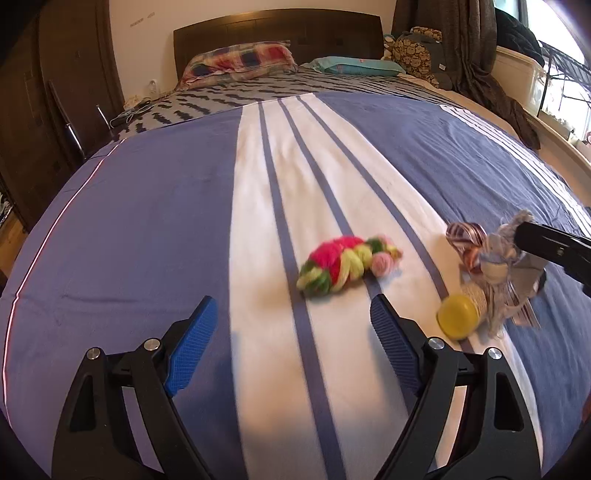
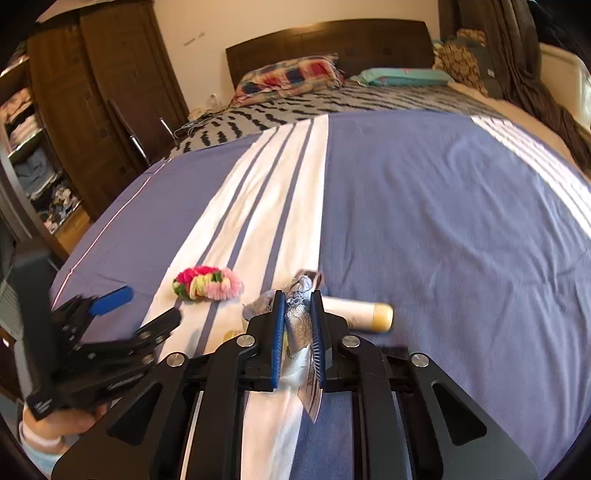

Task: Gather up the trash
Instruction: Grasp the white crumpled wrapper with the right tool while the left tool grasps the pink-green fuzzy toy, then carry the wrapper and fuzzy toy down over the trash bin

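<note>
A pink, yellow and green yarn bundle (image 1: 341,264) lies on the white stripe of the bed, just ahead of my open, empty left gripper (image 1: 293,321). It also shows in the right wrist view (image 2: 207,283). My right gripper (image 2: 298,314) is shut on a bunch of grey and striped fabric scraps (image 2: 300,325), held just above the bed; the bunch also shows in the left wrist view (image 1: 495,269). A white bottle with a yellow cap (image 2: 364,314) lies on the bed beside the scraps; its cap shows in the left wrist view (image 1: 457,316).
The bed (image 1: 147,221) has a blue cover with white stripes. Pillows (image 1: 240,61) and a headboard (image 1: 277,29) are at the far end. A wooden wardrobe (image 2: 110,85) stands left. Clothes and a stuffed bag (image 1: 417,51) pile at the far right.
</note>
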The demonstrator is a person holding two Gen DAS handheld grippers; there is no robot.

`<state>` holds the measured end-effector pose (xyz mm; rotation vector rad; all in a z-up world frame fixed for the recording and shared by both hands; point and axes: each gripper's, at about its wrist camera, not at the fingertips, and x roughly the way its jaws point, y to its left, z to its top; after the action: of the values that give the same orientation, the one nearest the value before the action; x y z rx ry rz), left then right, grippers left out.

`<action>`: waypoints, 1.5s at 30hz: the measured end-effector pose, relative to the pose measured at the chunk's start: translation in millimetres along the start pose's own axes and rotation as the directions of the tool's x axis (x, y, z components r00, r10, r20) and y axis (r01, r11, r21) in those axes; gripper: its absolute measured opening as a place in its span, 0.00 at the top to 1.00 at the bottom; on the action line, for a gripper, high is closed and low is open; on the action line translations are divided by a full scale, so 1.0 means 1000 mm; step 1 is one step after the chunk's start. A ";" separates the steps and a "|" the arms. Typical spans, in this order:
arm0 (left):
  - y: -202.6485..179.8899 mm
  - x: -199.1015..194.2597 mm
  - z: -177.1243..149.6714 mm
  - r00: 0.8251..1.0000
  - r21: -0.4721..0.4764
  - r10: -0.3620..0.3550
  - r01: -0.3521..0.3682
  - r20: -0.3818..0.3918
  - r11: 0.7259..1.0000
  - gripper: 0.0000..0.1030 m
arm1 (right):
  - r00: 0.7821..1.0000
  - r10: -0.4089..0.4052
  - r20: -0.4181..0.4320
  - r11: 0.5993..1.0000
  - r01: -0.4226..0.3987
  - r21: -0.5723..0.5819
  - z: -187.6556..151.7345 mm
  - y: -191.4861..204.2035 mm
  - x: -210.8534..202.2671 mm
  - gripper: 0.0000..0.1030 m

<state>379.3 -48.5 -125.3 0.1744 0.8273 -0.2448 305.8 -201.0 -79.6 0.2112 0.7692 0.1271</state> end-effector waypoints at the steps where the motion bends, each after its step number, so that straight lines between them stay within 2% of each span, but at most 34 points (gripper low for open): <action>1: -0.003 0.004 0.003 1.000 0.005 -0.003 0.003 -0.003 1.000 0.23 | 1.000 0.004 0.002 1.000 -0.004 -0.013 0.003 0.002 -0.002 0.91; 5: -0.011 0.024 0.012 0.999 0.011 -0.023 0.023 -0.030 1.000 0.25 | 1.000 0.018 0.019 0.999 -0.018 -0.032 0.011 0.004 -0.011 0.91; 6: -0.014 0.030 0.014 0.998 0.011 -0.040 0.040 -0.039 0.999 0.34 | 1.000 0.018 0.025 0.999 -0.017 -0.035 0.012 0.004 -0.013 0.91; 7: -0.015 0.033 0.015 0.997 0.011 -0.053 0.054 -0.049 0.999 0.47 | 0.999 0.021 0.032 0.999 -0.020 -0.037 0.014 0.003 -0.017 0.91; 9: -0.019 0.039 0.016 0.994 0.012 -0.086 0.087 -0.067 0.996 0.64 | 0.999 0.025 0.038 0.999 -0.023 -0.038 0.015 0.002 -0.021 0.91; 13: -0.029 0.033 0.016 0.993 0.049 -0.106 0.108 -0.053 0.993 0.81 | 0.999 0.019 0.049 0.999 -0.018 -0.032 0.018 -0.003 -0.028 0.91; 23: -0.025 -0.012 0.010 0.994 0.067 -0.106 0.105 0.017 0.992 0.82 | 0.997 0.020 0.080 1.000 -0.018 -0.023 0.016 -0.007 -0.055 0.91; 32: -0.028 -0.119 -0.008 0.985 0.080 -0.099 0.089 0.139 0.993 0.82 | 0.991 0.016 0.129 0.999 -0.011 -0.036 -0.005 0.000 -0.112 0.91; 39: -0.053 -0.213 -0.048 0.963 0.106 -0.137 0.114 0.234 0.988 0.82 | 0.984 0.041 0.171 0.997 -0.030 -0.067 -0.043 0.011 -0.177 0.91; 45: -0.075 -0.263 -0.099 0.947 0.109 -0.191 0.168 0.258 0.980 0.82 | 0.981 0.065 0.185 0.994 -0.047 -0.100 -0.084 0.023 -0.220 0.91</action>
<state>117.1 -56.8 0.0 0.1426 0.5637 -0.4663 89.7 -208.4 15.8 0.1517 0.5680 0.1943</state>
